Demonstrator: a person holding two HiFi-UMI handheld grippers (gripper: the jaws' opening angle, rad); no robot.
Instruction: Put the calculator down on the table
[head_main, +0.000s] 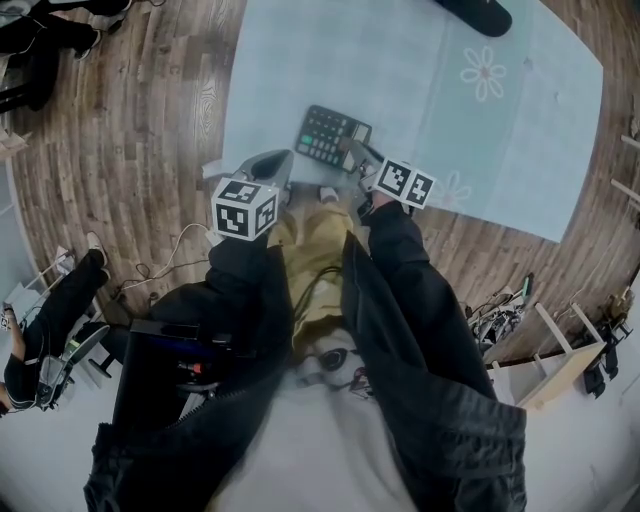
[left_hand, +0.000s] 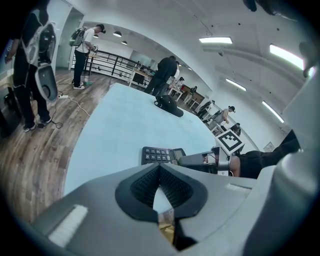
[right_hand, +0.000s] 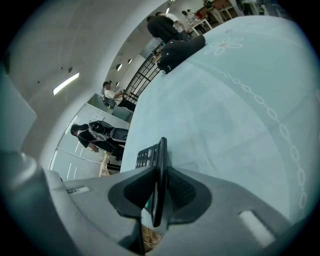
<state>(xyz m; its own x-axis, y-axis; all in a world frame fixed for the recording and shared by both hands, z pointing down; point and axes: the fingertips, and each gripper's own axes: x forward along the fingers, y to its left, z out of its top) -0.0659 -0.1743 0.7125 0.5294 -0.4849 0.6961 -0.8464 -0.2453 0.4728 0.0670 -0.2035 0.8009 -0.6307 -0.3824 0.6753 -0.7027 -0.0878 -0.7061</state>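
The dark calculator (head_main: 326, 134) with grey keys lies flat, low over the pale blue tablecloth (head_main: 400, 70) near the table's front edge. I cannot tell whether it touches the cloth. My right gripper (head_main: 356, 156) is shut on the calculator's near right edge. In the right gripper view the calculator (right_hand: 146, 156) stands edge-on between the pads of the right gripper (right_hand: 160, 173). My left gripper (head_main: 281, 166) hangs just left of the calculator, apart from it. In its own view the left gripper (left_hand: 159, 168) is shut with nothing in it, and the calculator (left_hand: 158, 155) is beyond.
A black bag (head_main: 478, 12) lies at the table's far side. Flower prints (head_main: 485, 72) mark the cloth on the right. Wooden floor (head_main: 120, 130) surrounds the table. People (left_hand: 85, 47) stand far back, and shelving (head_main: 560, 360) stands at lower right.
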